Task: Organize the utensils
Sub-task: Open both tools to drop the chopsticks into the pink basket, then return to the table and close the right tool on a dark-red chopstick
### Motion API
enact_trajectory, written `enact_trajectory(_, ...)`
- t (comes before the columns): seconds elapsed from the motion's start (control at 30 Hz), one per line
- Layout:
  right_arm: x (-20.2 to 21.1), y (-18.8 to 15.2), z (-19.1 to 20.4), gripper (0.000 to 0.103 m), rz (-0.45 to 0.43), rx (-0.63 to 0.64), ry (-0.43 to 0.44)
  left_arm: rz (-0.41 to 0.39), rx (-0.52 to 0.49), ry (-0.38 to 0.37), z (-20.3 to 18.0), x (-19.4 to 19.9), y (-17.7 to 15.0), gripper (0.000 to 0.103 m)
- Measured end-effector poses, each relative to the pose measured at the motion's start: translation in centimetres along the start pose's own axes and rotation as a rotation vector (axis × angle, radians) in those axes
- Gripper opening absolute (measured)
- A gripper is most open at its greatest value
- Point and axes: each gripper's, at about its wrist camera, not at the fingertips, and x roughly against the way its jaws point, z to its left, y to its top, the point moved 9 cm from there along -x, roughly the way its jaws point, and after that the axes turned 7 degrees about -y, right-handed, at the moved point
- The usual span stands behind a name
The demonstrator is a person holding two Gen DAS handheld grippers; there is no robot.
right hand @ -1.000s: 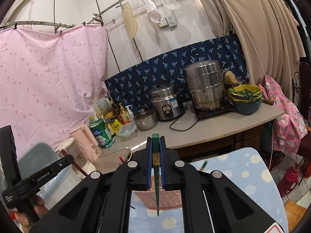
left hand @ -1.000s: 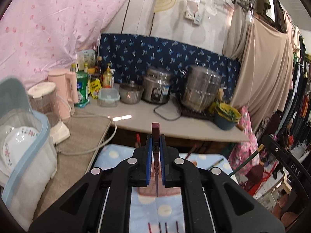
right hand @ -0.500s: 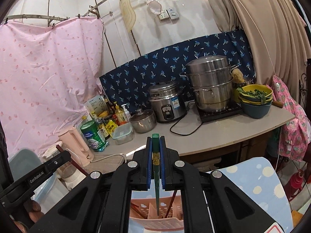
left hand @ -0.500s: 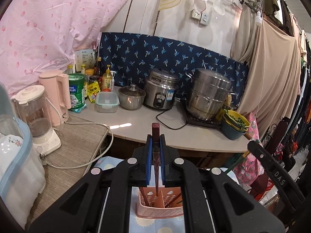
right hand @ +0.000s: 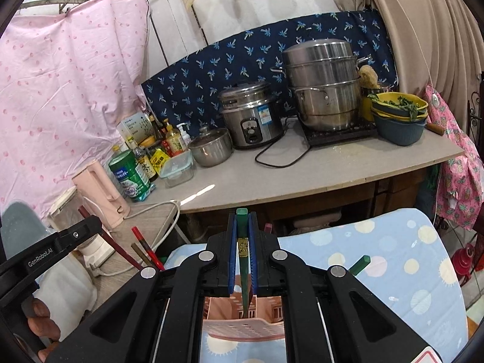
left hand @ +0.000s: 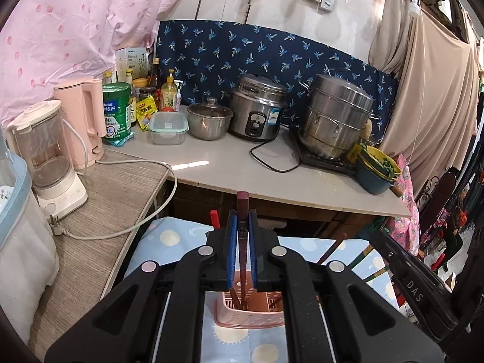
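Observation:
My left gripper is shut on a dark red chopstick that stands upright, its lower end down in a pink perforated utensil basket on the blue spotted cloth. The basket holds other chopsticks. My right gripper is shut on a green chopstick, also upright, with its tip inside the same pink basket. The left gripper's body shows at the left of the right wrist view, a hand around its handle.
Behind runs a counter with a rice cooker, a steel steamer pot, a small pot, bottles and bowls. A blender and pink kettle stand on the left surface. Loose chopsticks lean out beside the basket.
Both grippers have come down and forward over the pink basket. It was barely in sight before and now sits right under the jaws with both chopstick tips inside it.

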Motion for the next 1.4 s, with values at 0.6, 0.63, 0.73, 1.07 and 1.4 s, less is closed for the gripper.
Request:
enact_trajectory(0.6, 5.0, -1.0, -0.3, 0.035, -0.042, 0.007, 0.018, -0.035, -0.030, 0.082, 0.2, 3.4, -1.6, 0.051)
enact_trajectory(0.63, 5.4, -1.2, -0.3, 0.036, -0.042, 0.009, 0.019, -0.034, -0.039, 0.085, 0.1, 3.7, -1.8, 0.051)
enact_trajectory(0.73, 7.0, -2.0, -0.2, 0.040, -0.047, 0.021, 0.018, -0.035, -0.069, 0.096, -0.5, 4.9, -2.6, 0.051)
enact_trajectory(1.07, 12.1, -7.1, -0.1, 0.043, -0.040, 0.098, -0.007, 0.010, -0.123, 0.109, -1.3, 8.9, -7.9, 0.052)
enact_trajectory(1.4, 15.2, -15.3, -1.5, 0.043, 0.061, 0.130, -0.019, 0.104, -0.119, 0.126, 0.3, 11.2, -15.9, 0.053)
